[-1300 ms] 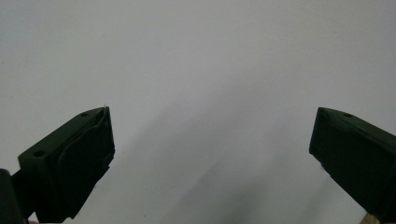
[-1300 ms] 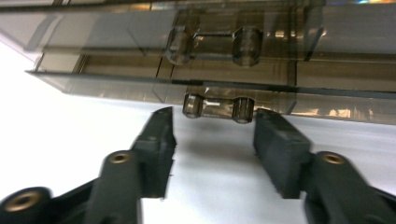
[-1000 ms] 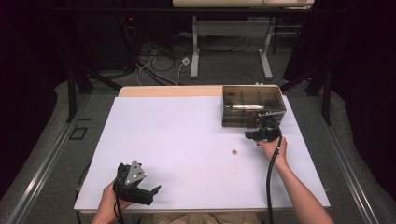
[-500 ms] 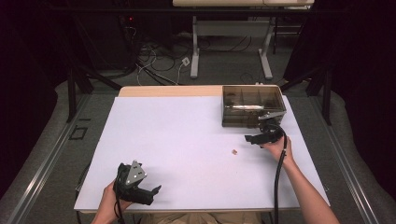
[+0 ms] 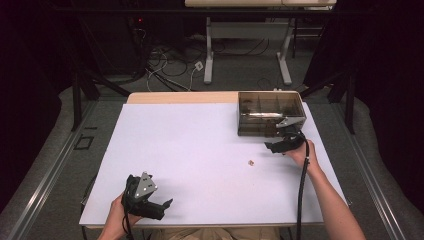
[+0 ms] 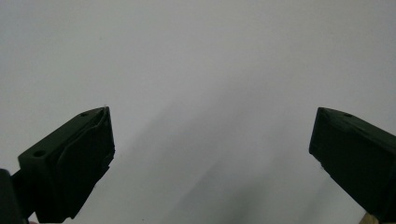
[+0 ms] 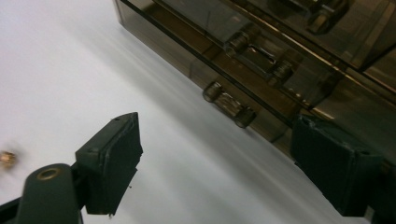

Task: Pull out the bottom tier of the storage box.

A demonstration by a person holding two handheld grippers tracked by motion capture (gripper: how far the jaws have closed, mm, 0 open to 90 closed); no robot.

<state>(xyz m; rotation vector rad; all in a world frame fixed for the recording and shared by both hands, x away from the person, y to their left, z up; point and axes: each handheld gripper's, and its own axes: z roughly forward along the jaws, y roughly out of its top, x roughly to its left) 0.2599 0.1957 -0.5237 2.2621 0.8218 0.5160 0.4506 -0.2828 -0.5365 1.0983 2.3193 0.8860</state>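
Two grippers are at work over the white counter. At the right, the right gripper sits just in front of the near wall of the smoky, see-through organiser box, its jaws pointing left across the counter. Those jaws stand released, wide apart, and have just been closing a little with nothing between them; in the right gripper view only bare white surface lies in the gap, with the box wall and its small barrel-shaped catches just beyond the jaw tips. The hand that bears it rests on the counter near the box's near right corner, its cable trailing back along the forearm.

Near and to the left of that gripper, a small brownish piece lies alone on the counter, apart from both the jaws and the box; it is too small and blurred to say what it is, perhaps a nut or bead.

Well apart, at the near left edge, the left gripper is held low, its jaws likewise spread open over empty white surface, grasping nothing.
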